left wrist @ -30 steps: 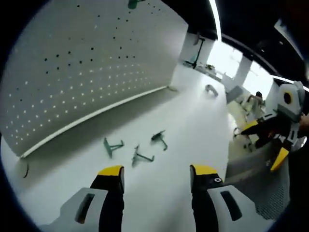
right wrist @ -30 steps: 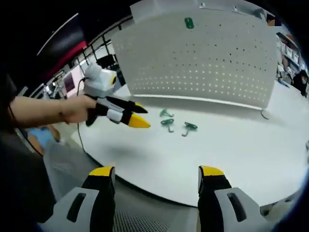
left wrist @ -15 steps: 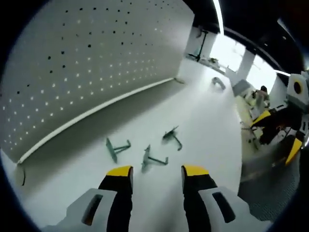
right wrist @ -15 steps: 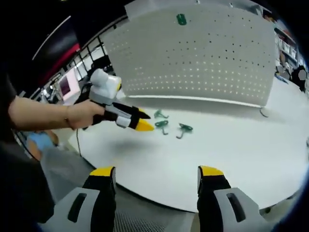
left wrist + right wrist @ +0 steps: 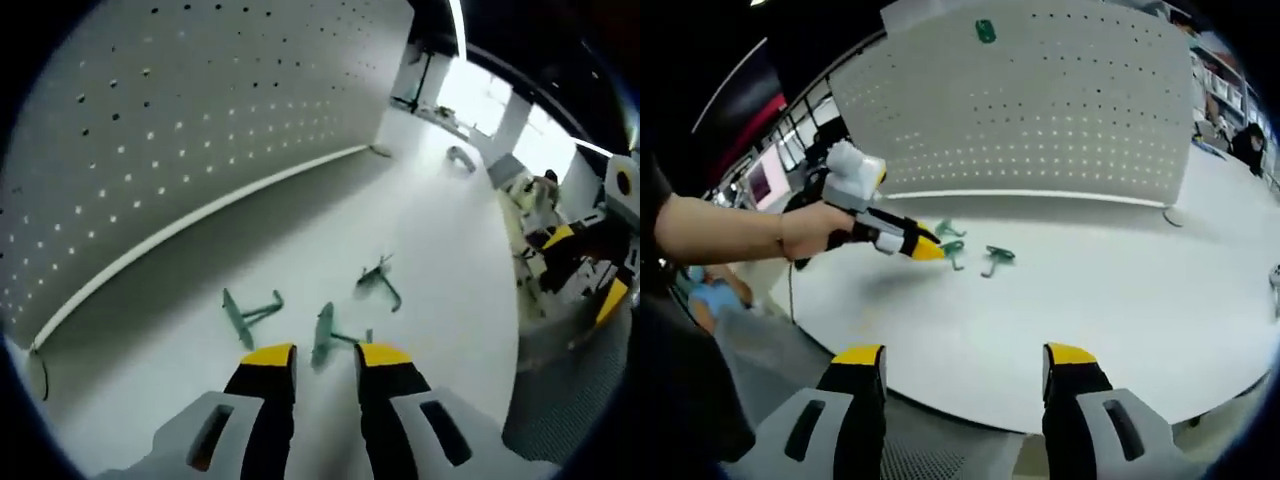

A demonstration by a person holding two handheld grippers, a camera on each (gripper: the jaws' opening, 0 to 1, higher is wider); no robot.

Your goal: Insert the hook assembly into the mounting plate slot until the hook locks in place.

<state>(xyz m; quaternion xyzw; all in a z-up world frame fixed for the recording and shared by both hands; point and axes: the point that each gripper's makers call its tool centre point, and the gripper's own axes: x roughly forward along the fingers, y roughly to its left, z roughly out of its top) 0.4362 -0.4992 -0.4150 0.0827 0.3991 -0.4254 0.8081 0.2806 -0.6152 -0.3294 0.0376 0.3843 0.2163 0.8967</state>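
Jaws of the left gripper (image 5: 322,362) stand at a narrow gap, yellow tips low over the white table (image 5: 440,250); the middle green hook (image 5: 330,335) lies flat on the table just ahead of the tips, its plate end reaching toward the gap, but whether the tips touch it I cannot tell; second hook (image 5: 248,312) lies to the left of it, third hook (image 5: 378,283) beyond and to the right, all three apart from one another; white pegboard panel (image 5: 170,120) stands upright along the far edge of the table, behind the hooks. In the right gripper view a person's hand (image 5: 812,230) holds the left gripper with its tip at the cluster of hooks; a green piece (image 5: 985,31) is mounted high on the pegboard. Right gripper (image 5: 962,362) hangs off the near edge of the table, jaws wide apart, nothing between them, well apart from the hooks.
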